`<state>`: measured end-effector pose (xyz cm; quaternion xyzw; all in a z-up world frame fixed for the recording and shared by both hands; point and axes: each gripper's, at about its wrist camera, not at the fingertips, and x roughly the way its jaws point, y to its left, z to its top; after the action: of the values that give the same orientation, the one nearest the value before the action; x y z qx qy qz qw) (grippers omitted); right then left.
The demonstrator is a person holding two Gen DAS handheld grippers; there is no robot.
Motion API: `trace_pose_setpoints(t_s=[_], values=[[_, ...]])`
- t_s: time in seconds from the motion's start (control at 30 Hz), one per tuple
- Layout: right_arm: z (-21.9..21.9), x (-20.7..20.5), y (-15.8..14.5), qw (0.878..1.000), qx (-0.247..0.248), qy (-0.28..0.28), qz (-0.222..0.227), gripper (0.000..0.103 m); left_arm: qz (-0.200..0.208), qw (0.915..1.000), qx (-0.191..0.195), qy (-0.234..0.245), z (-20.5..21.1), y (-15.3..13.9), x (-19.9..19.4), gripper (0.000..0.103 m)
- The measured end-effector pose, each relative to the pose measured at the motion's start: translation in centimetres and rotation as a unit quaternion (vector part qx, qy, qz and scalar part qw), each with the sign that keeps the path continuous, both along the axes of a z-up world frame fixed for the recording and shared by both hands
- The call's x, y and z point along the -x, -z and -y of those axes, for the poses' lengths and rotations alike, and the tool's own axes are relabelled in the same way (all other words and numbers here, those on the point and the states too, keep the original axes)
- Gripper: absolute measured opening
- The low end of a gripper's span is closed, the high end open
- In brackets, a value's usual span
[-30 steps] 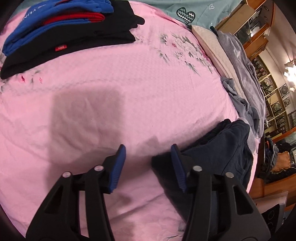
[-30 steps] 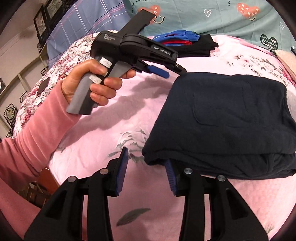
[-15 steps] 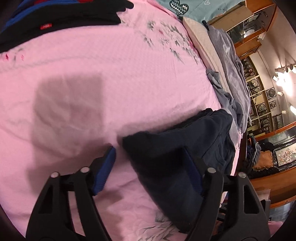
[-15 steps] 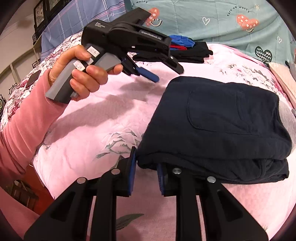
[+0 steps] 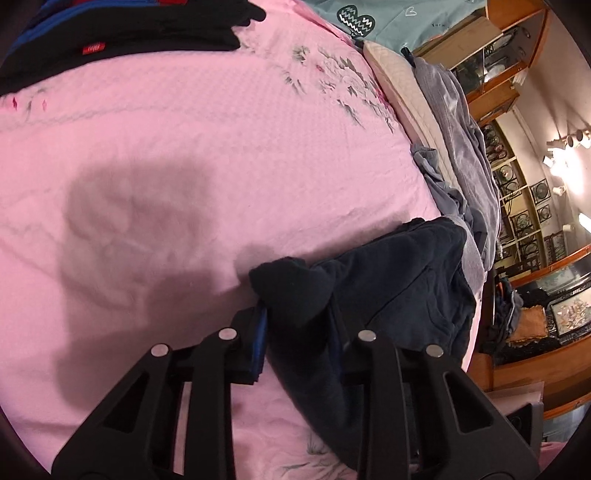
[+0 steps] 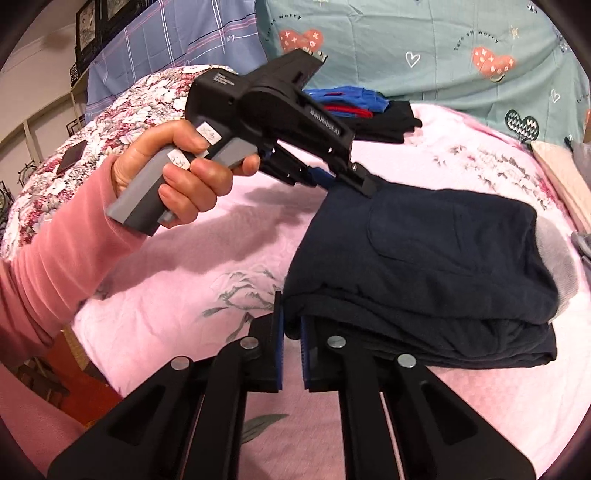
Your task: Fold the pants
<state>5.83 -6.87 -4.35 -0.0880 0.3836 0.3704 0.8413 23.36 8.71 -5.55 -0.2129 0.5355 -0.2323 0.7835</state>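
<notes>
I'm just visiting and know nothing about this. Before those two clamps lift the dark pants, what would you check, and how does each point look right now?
1. Right gripper on the near corner of the navy pants: ok, pads shut on the fabric.
2. Left gripper on the far corner: not ok yet, jaws closing with bunched cloth between them.
3. Pants folded in neat layers: ok, stacked flat on the pink bedspread.
4. Free space to work: ok, bare bedspread left of the pants.
5. Finished clothes pile out of the way: ok, far side of the bed.
6. All layers caught in each grip: cannot tell.
</notes>
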Motion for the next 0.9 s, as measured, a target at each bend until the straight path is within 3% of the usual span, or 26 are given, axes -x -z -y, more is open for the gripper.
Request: trace_pose_setpoints(t_s=[0.03,0.1,0.17,0.2,0.27,0.3,0.33,0.43,0.53,0.67,0.77,0.83,0.9], values=[[0.0,-0.6,1.3,1.000,-0.004,0.005,-0.029,0.007,-0.001,1.0000,0.003,-0.001,-0.1,-0.1,0.0,0.028],[-0.2,-0.1,1.0,1.000,-0.003,0.002,-0.017,0.007,0.003,1.0000,-0.005,-0.002,-0.1,-0.3,0.0,0.034],[-0.1,0.2,0.7,1.000,-0.005,0.002,-0.011,0.007,0.018,0.9992,-0.033,-0.016,-0.2,-0.7,0.3,0.062],[-0.2,0.1,1.1,1.000,0.003,-0.005,-0.019,0.007,0.033,0.9978,-0.050,-0.030,-0.5,-1.5,0.5,0.067],[0.1,0.6,0.9,1.000,0.009,-0.024,-0.005,0.011,0.065,0.9947,-0.061,-0.052,-1.3,-3.5,1.1,0.070],[0.3,0.8,0.7,0.999,0.011,-0.044,-0.009,0.021,0.084,0.9927,-0.061,-0.062,-1.7,-4.9,1.6,0.071],[0.9,1.2,0.2,0.997,0.007,-0.072,-0.014,0.024,0.099,0.9910,-0.058,-0.069,-1.9,-6.0,2.2,0.076],[4.0,1.1,-2.7,0.996,-0.030,-0.084,0.013,0.028,0.123,0.9888,-0.041,-0.073,-1.2,-8.2,3.8,0.082],[8.3,-1.4,-6.2,0.994,-0.096,-0.015,0.052,0.048,0.112,0.9927,-0.012,-0.042,1.6,-8.2,5.3,0.082],[12.3,-8.1,-7.7,0.986,-0.124,0.093,0.053,0.050,0.102,0.9948,-0.003,0.008,6.1,-6.7,7.8,0.082],[13.2,-12.9,-6.5,0.984,-0.144,0.103,0.006,0.050,0.089,0.9952,-0.021,0.033,8.6,-4.4,9.1,0.082],[13.2,-15.1,-5.2,0.987,-0.124,0.105,-0.011,0.050,0.090,0.9944,-0.044,0.034,9.3,-2.7,9.8,0.082],[13.6,-16.9,-3.2,0.986,-0.048,0.158,-0.009,0.042,0.107,0.9915,-0.066,0.034,9.5,-2.5,10.7,0.082]])
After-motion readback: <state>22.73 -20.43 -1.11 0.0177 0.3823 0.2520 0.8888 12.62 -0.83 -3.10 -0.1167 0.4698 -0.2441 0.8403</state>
